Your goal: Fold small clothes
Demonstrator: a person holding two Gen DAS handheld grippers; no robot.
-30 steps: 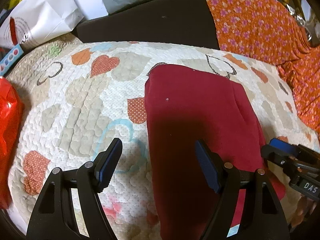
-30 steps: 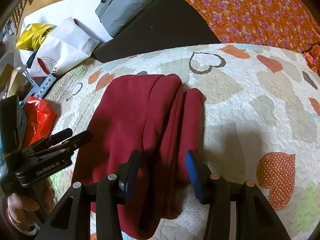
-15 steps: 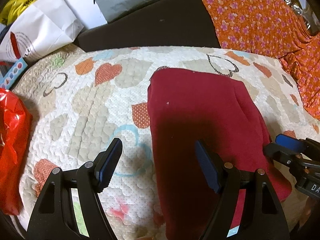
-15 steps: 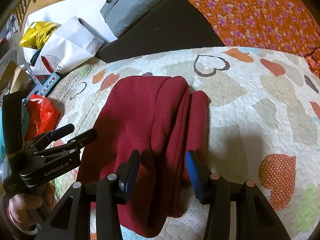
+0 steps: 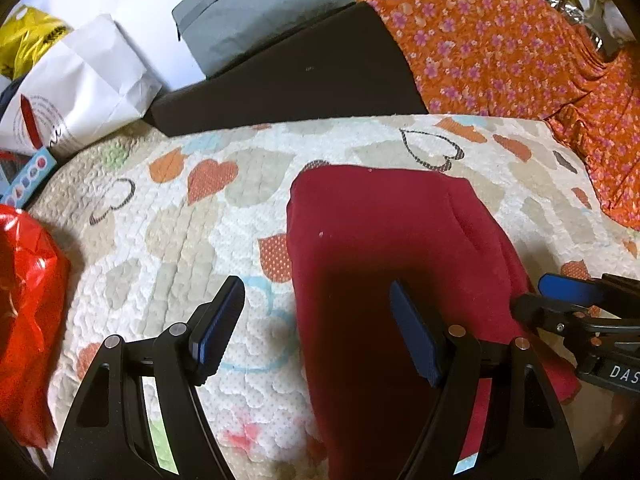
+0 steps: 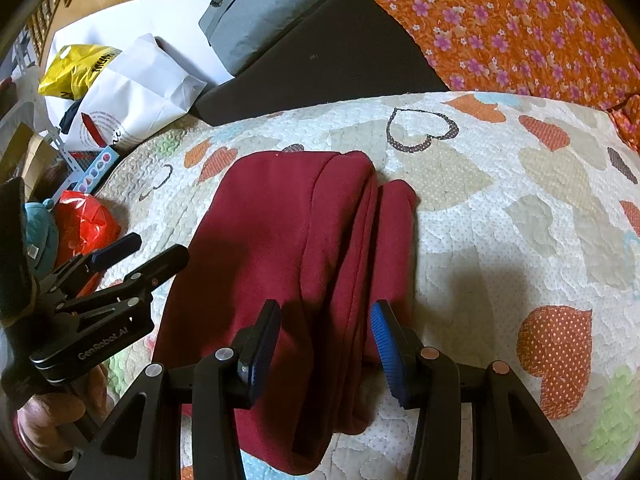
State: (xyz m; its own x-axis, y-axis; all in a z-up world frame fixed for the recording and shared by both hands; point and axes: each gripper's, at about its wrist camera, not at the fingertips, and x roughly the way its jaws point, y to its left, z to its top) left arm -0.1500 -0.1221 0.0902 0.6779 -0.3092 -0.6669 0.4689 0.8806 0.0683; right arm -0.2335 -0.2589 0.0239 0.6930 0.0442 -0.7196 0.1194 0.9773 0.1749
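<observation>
A dark red garment (image 5: 392, 248) lies folded lengthwise on a heart-patterned quilt (image 5: 160, 220); it also shows in the right wrist view (image 6: 288, 240), with a narrower fold along its right side. My left gripper (image 5: 316, 320) is open and empty above the garment's left edge. My right gripper (image 6: 324, 332) is open and empty above the garment's near right part. Each gripper shows in the other's view: the right one (image 5: 560, 300) at the garment's right edge, the left one (image 6: 136, 252) at its left edge.
A red plastic bag (image 5: 24, 304) lies at the quilt's left edge. A white paper bag (image 5: 80, 92), a grey bag (image 5: 256, 12) and a dark cushion (image 5: 300, 76) stand behind. An orange flowered cloth (image 5: 520, 52) covers the back right.
Both grippers have drawn back and up a little, so more of the garment and quilt shows. The garment lies as before. Both grippers stay open.
</observation>
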